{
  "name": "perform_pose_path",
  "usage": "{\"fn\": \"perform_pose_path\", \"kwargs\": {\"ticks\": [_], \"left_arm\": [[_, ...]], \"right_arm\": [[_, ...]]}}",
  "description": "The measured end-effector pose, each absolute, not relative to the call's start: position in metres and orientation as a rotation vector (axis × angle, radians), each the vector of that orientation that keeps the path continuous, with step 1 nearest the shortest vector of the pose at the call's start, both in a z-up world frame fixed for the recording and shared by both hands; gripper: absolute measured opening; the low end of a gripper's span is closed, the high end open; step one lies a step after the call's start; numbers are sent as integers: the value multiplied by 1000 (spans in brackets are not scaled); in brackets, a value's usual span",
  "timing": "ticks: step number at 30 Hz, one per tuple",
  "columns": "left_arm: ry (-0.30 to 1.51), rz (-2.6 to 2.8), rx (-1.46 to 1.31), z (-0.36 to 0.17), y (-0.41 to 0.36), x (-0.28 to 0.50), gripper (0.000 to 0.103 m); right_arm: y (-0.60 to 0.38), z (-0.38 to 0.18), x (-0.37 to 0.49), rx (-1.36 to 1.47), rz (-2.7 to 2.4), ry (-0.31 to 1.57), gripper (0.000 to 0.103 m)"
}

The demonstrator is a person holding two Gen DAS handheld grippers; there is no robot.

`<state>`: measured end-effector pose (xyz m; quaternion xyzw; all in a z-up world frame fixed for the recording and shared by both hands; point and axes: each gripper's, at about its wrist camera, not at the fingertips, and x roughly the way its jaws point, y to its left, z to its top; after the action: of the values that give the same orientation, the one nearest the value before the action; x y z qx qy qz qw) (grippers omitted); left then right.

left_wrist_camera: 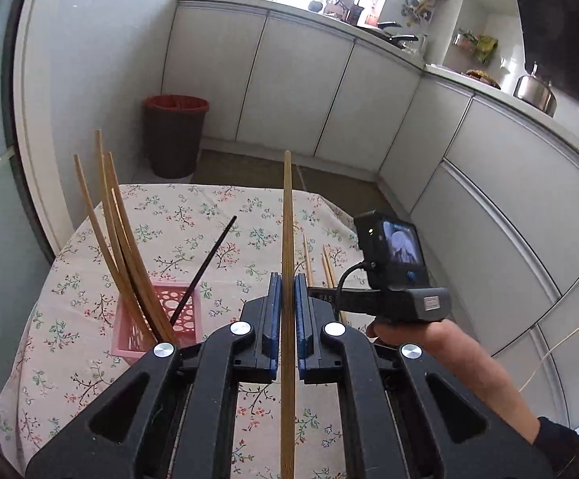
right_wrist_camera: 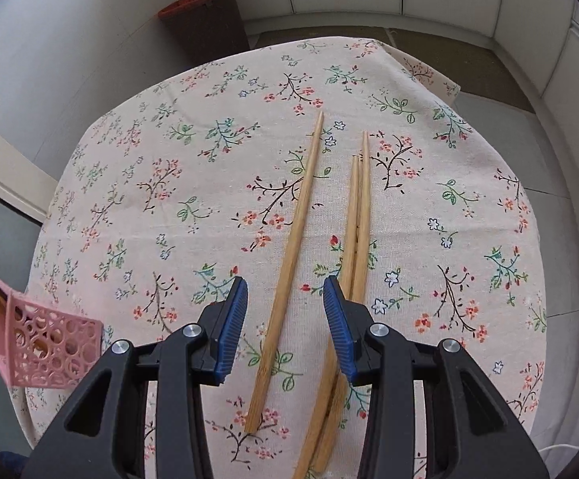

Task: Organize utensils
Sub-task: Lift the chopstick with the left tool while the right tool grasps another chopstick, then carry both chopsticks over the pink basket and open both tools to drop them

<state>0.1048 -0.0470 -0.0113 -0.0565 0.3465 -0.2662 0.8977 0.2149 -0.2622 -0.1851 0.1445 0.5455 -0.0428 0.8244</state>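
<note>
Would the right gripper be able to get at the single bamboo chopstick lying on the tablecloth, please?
Probably yes. The right gripper is open directly above the single chopstick, which runs between its jaws with nothing over it. The paired chopsticks lie close under the right-hand finger and might get nudged.

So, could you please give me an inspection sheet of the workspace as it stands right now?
Surface: table under a floral tablecloth.
Job's things: pink basket holds several wooden chopsticks and one black chopstick; three loose chopsticks lie on the cloth.
Clutter: nothing seen.
Grippers: left tool shut on a wooden chopstick; right tool open above the loose ones.
Cables: black lead at the right tool's camera; thin pale wire at the right edge.
Surroundings: white cabinets, bin, pots on the counter.
</note>
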Motion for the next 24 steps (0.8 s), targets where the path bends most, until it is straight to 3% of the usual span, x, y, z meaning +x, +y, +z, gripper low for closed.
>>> {"fn": "perform_pose_path", "kwargs": {"ticks": [5, 6, 8, 16, 24], "left_arm": [[687, -576, -143, -2, -37, 102, 6], [682, -580, -147, 0, -36, 98, 6], [667, -585, -151, 2, -35, 99, 6], [599, -590, -167, 9, -19, 101, 6], [531, -538, -286, 10, 15, 126, 6]], "right_arm": [[-251, -194, 227, 227, -139, 1152, 36], [-246, -193, 228, 205, -138, 1146, 19], [-241, -192, 228, 176, -150, 1152, 7], [-237, -125, 200, 235, -103, 934, 7], [-234, -50, 157, 313, 45, 557, 7]]}}
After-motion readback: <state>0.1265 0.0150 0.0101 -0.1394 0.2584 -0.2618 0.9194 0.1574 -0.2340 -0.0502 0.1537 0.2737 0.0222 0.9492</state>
